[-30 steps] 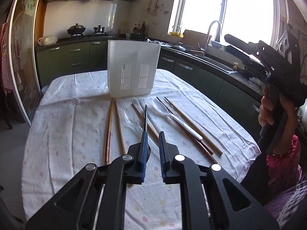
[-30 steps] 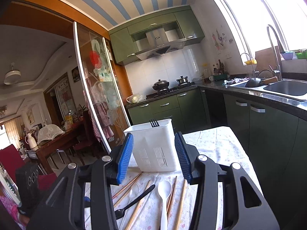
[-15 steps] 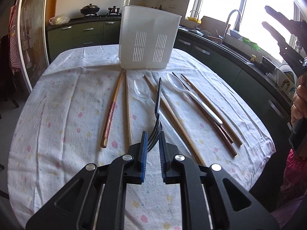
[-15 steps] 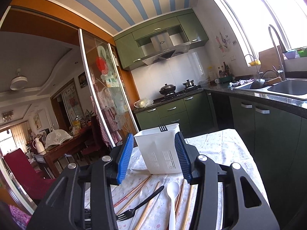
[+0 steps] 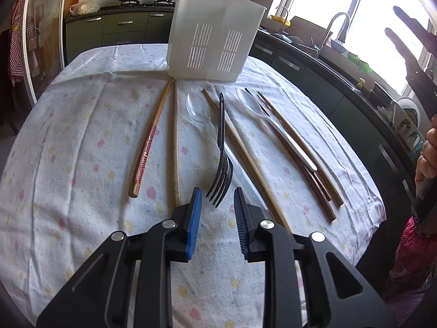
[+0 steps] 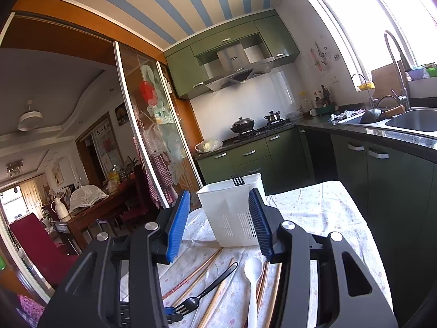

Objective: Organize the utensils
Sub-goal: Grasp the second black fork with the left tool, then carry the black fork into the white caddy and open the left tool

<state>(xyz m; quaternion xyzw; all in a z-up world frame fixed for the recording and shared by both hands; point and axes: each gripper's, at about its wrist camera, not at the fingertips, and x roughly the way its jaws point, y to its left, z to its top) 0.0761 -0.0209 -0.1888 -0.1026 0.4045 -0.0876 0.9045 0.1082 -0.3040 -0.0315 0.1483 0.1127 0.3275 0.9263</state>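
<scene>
A round table [image 5: 82, 142] draped in a white cloth with pastel dots carries a white slotted plastic utensil holder [image 5: 213, 46] at its far side, with black fork tines showing above its rim in the right wrist view. In front of it lie wooden chopsticks [image 5: 174, 142], a white plastic spoon [image 5: 273, 125], a clear plastic spoon [image 5: 198, 110] and a black plastic fork [image 5: 221, 153]. The left gripper [image 5: 217, 205] is parted, empty, its blue pads flanking the fork's tines. The right gripper [image 6: 220, 221] is held wide open, holding nothing, above the table.
</scene>
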